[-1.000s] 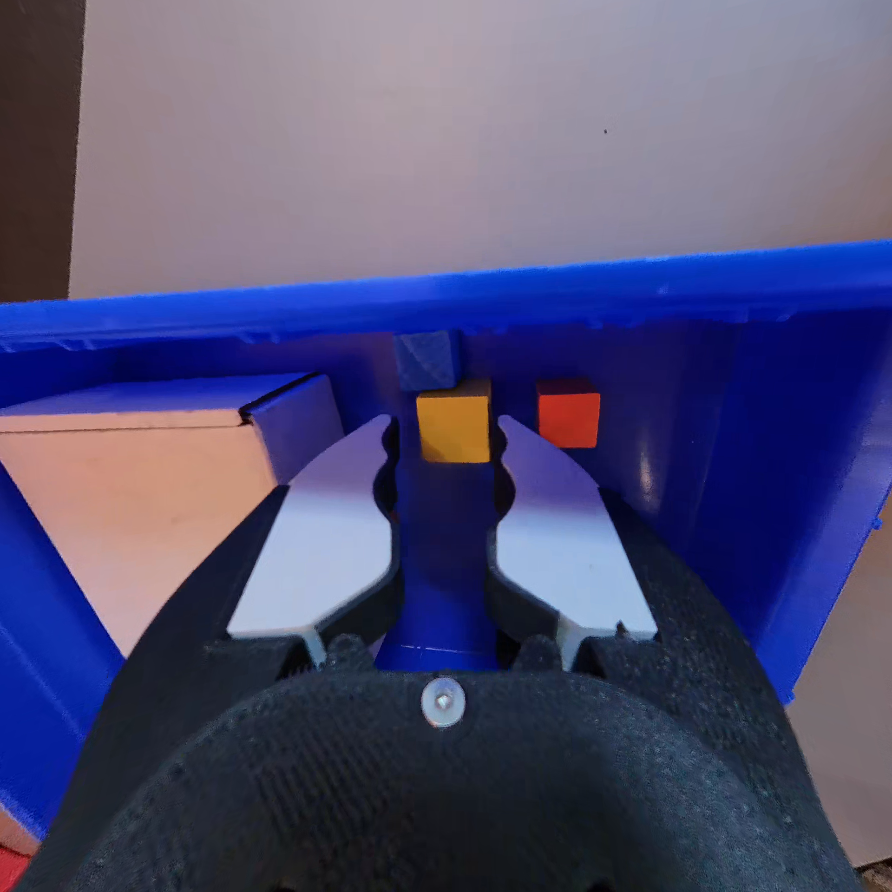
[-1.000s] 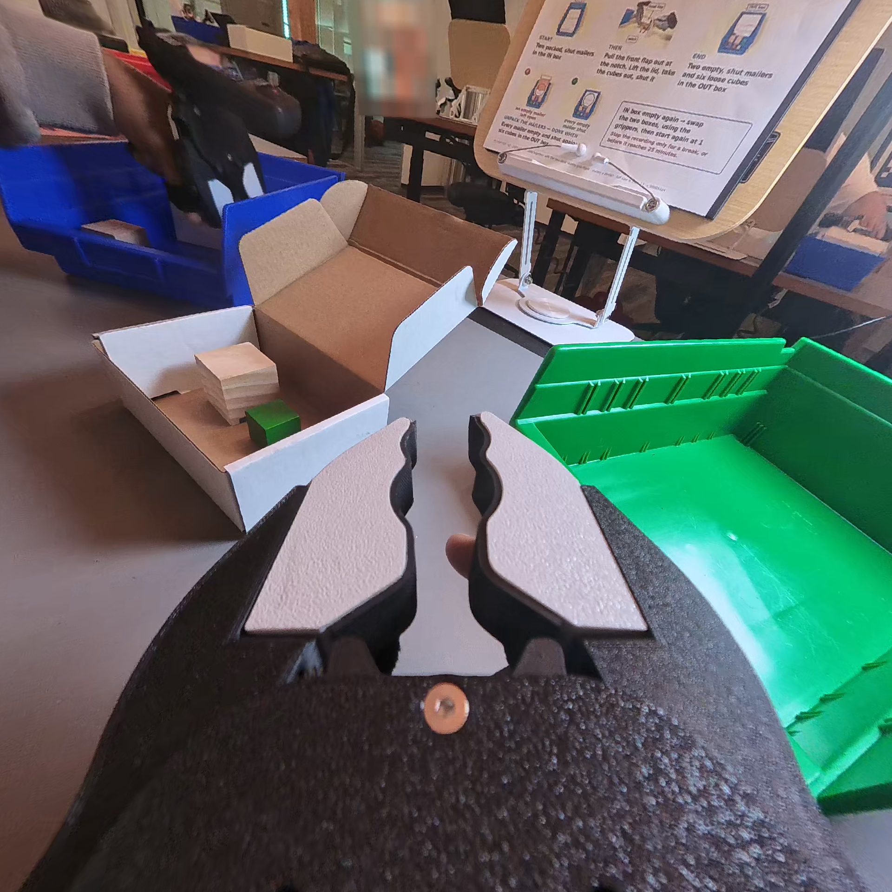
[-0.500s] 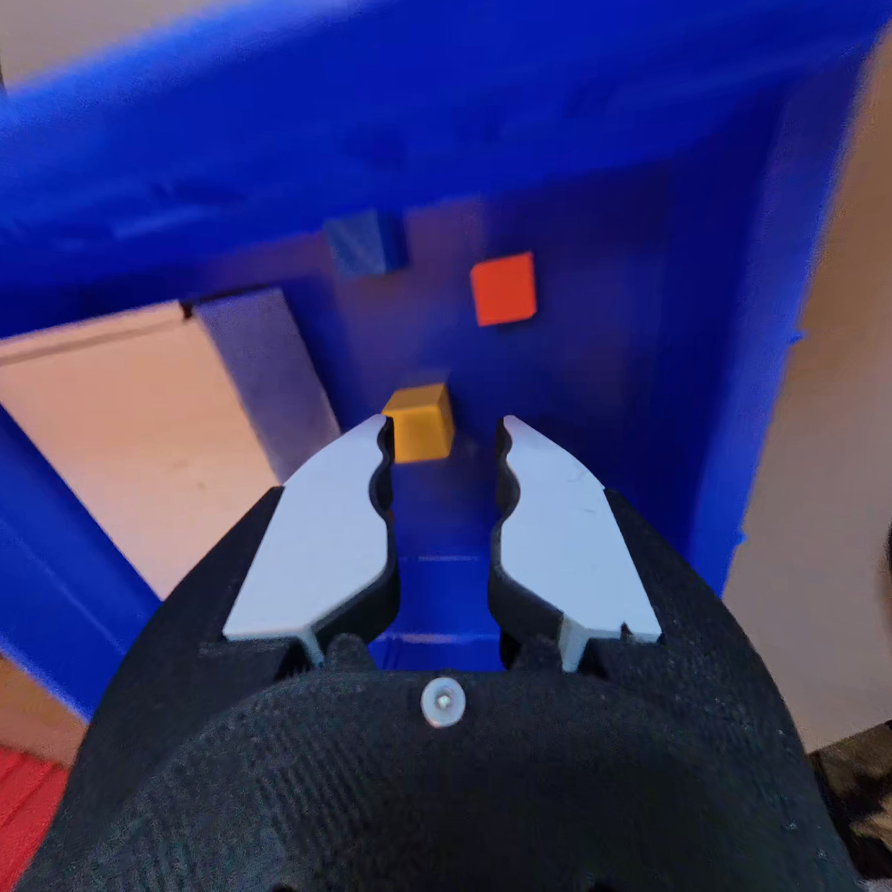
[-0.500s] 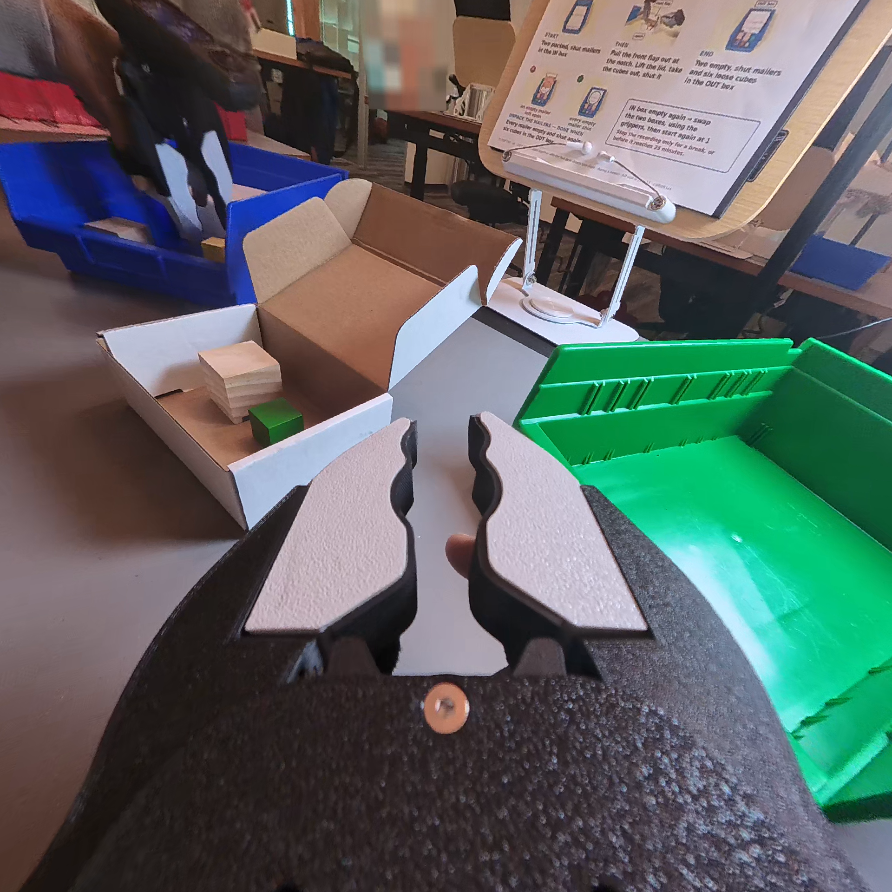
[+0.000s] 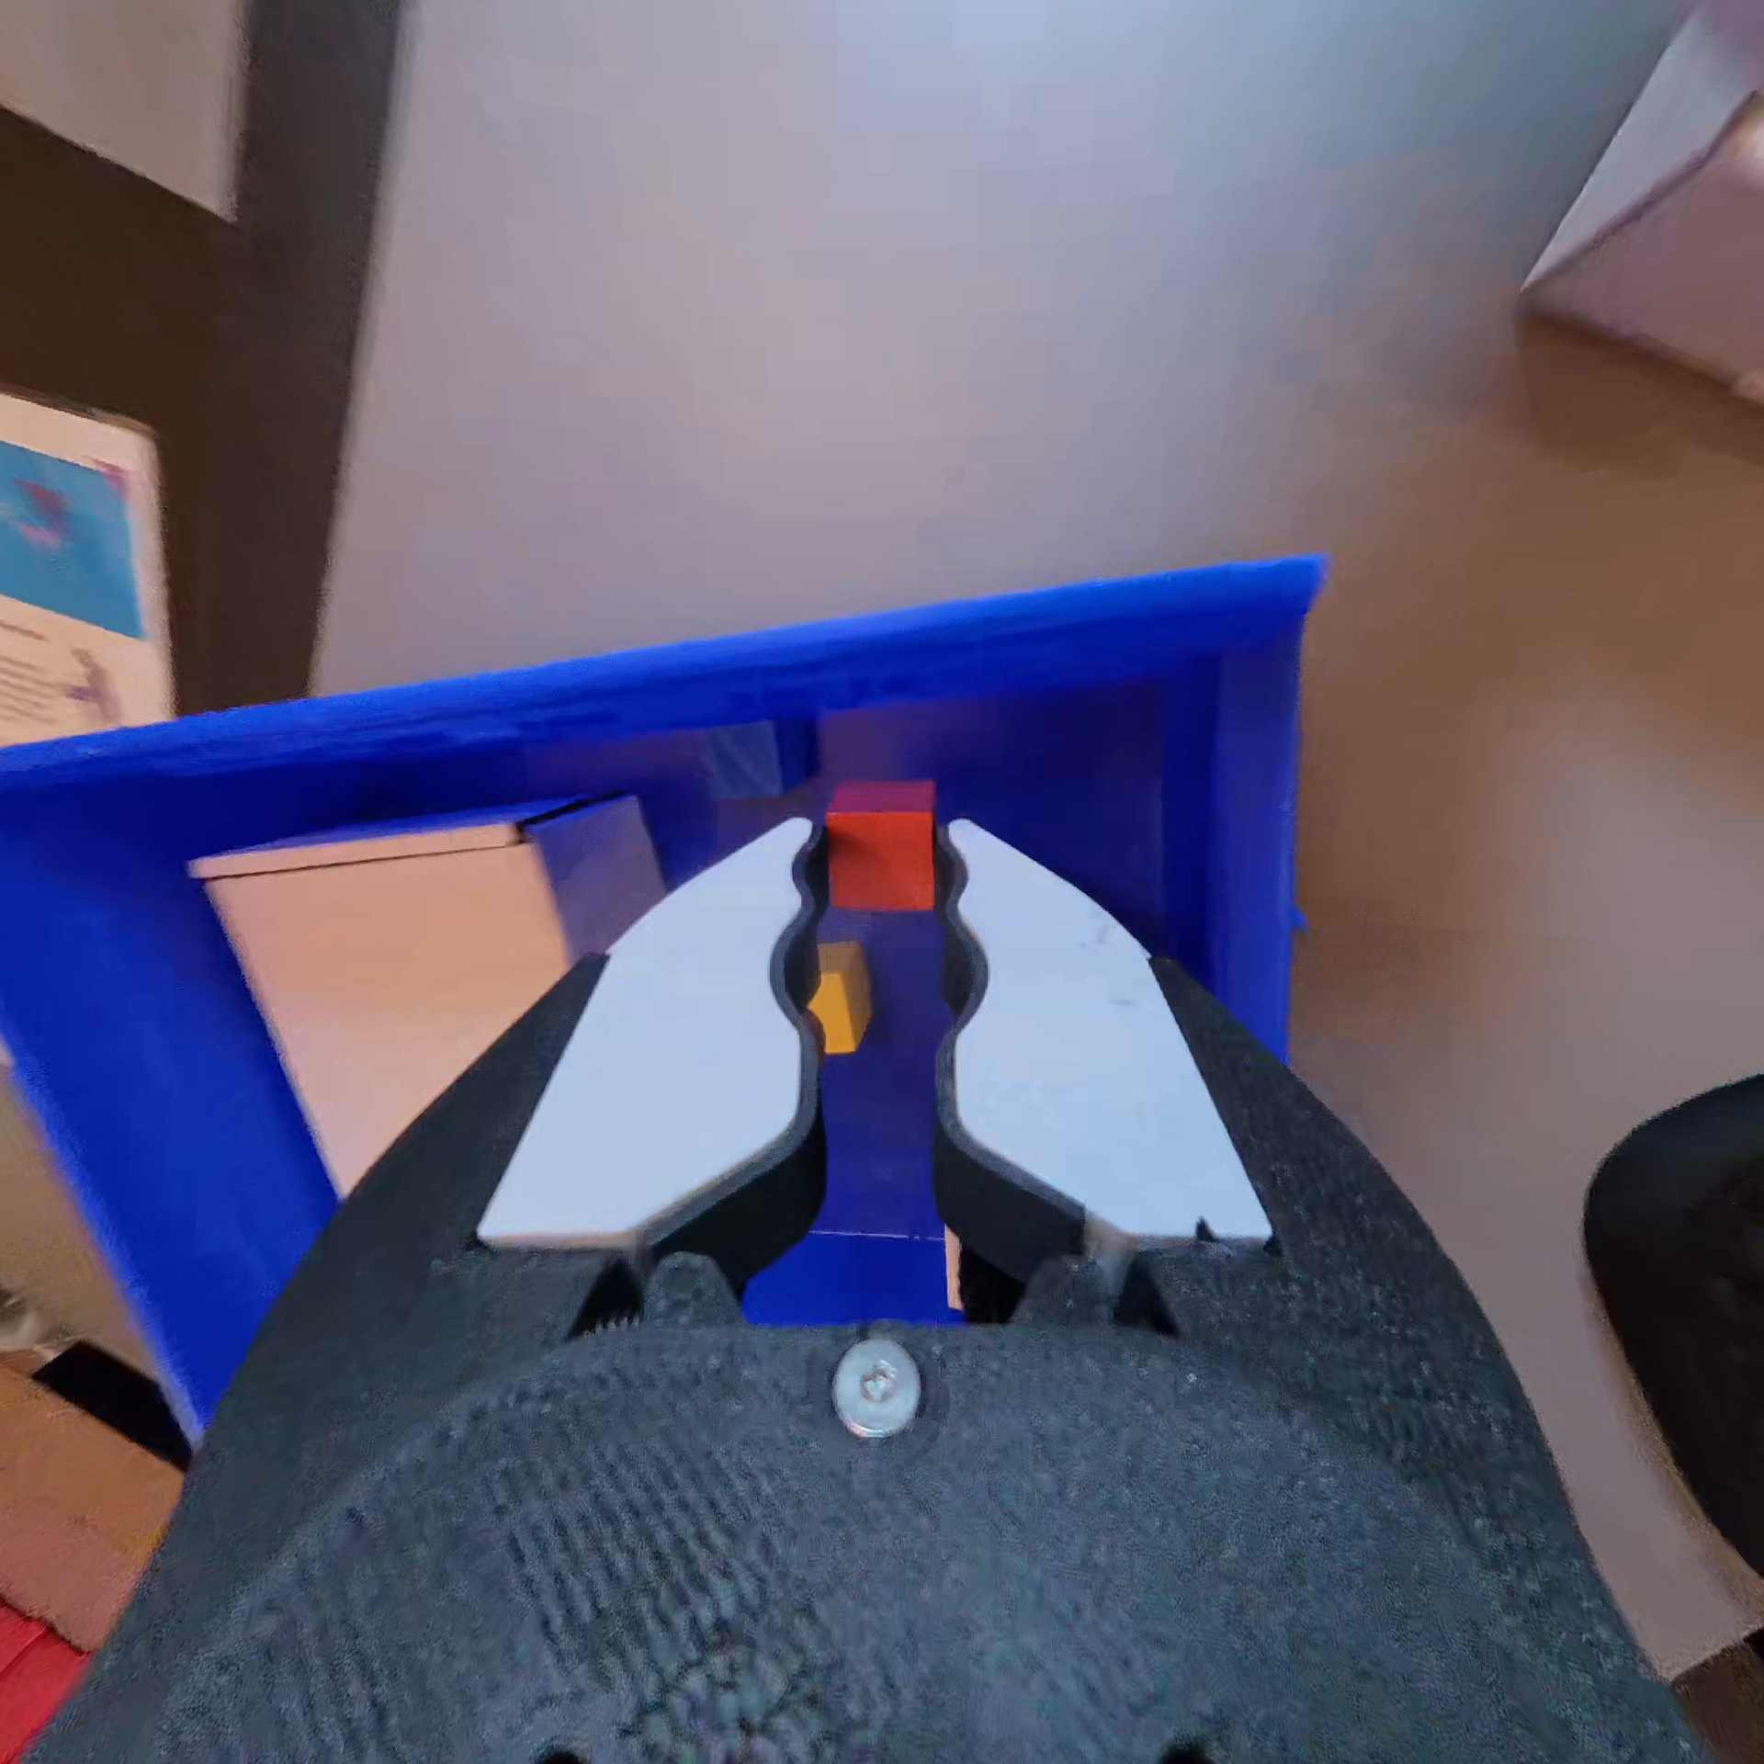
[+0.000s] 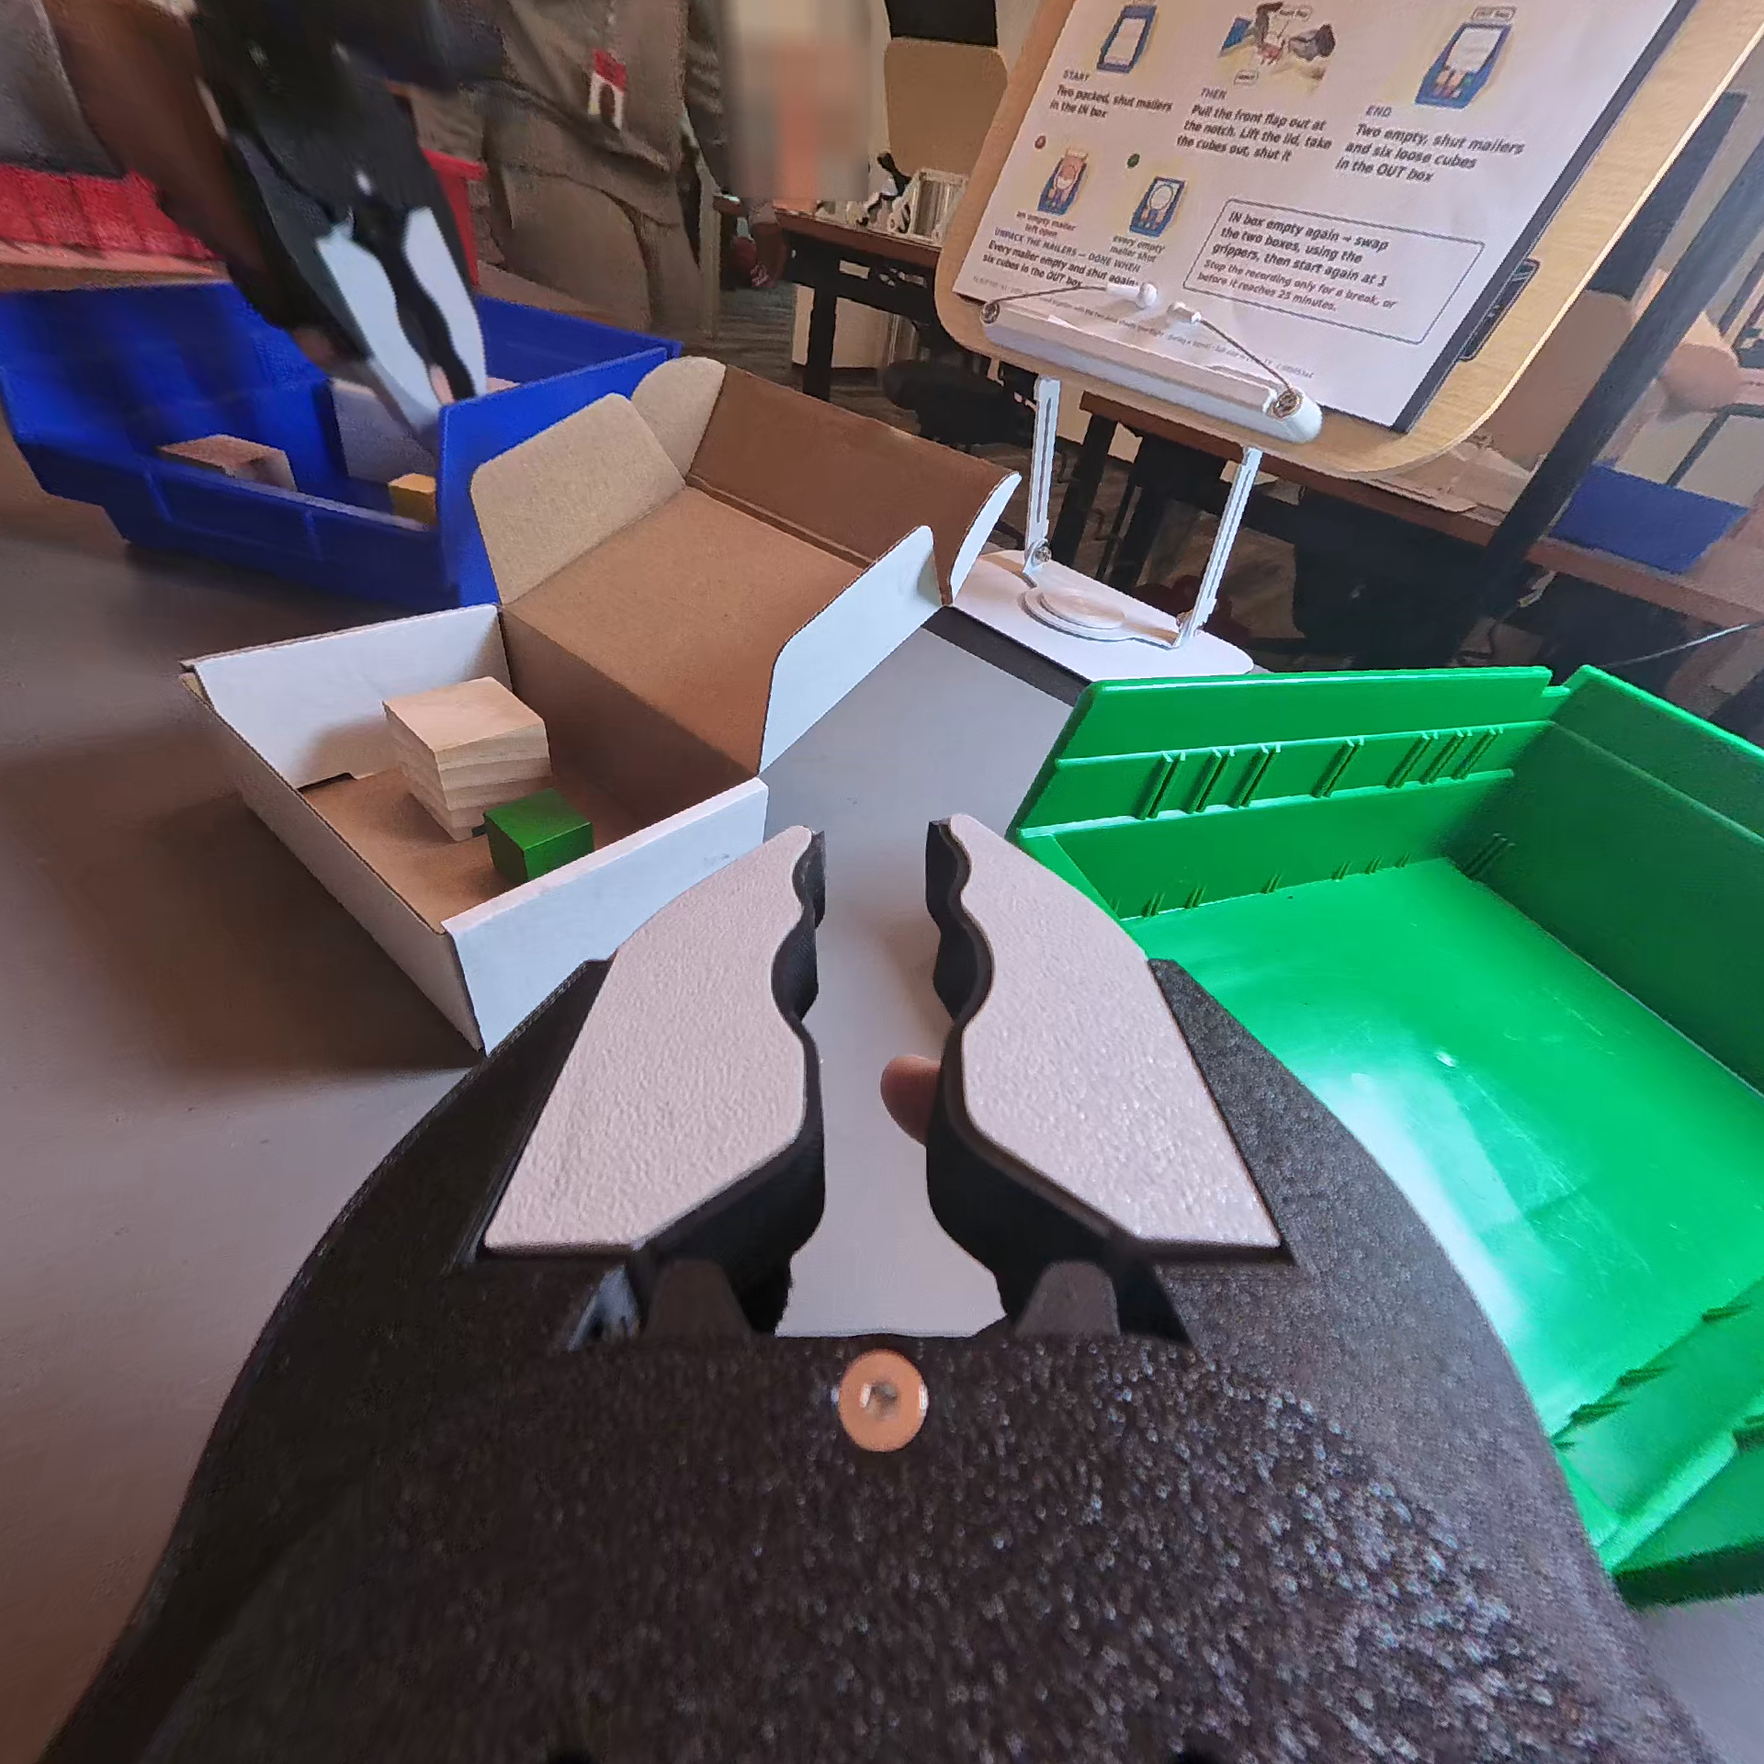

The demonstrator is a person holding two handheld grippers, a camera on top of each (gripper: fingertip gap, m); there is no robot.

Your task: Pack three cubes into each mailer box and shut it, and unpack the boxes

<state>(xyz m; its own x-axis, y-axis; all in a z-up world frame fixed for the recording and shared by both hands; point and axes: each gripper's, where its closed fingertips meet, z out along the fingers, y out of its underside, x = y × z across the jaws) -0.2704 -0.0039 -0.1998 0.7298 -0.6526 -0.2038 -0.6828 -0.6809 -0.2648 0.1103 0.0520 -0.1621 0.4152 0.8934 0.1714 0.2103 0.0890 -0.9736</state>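
Observation:
In the left wrist view my left gripper (image 5: 878, 830) is open above the blue bin (image 5: 124, 955). A red cube (image 5: 878, 850) on the bin floor lines up between its fingertips, beyond them and not gripped. A yellow cube (image 5: 840, 1002) lies nearer, partly behind the left finger. A blue cube (image 5: 754, 759) sits at the back wall. A shut mailer box (image 5: 382, 955) lies at the bin's left. My right gripper (image 6: 871, 840) is open and empty over the grey table. An open mailer box (image 6: 611, 897) holds a wooden cube (image 6: 468, 754) and a green cube (image 6: 536, 832).
An empty green bin (image 6: 1432, 1002) stands at the right of my right gripper. A tilted instruction board on a white stand (image 6: 1126, 611) stands behind the open mailer. A person stands behind the blue bin (image 6: 239, 535). A fingertip (image 6: 907, 1088) shows under the right gripper. Some 40 centimeters of space lies between my two pairs of fingers.
My left gripper has left the yellow cube, swung right and lined up on the red cube, and its jaws stand a little narrower. The right gripper has stayed in place.

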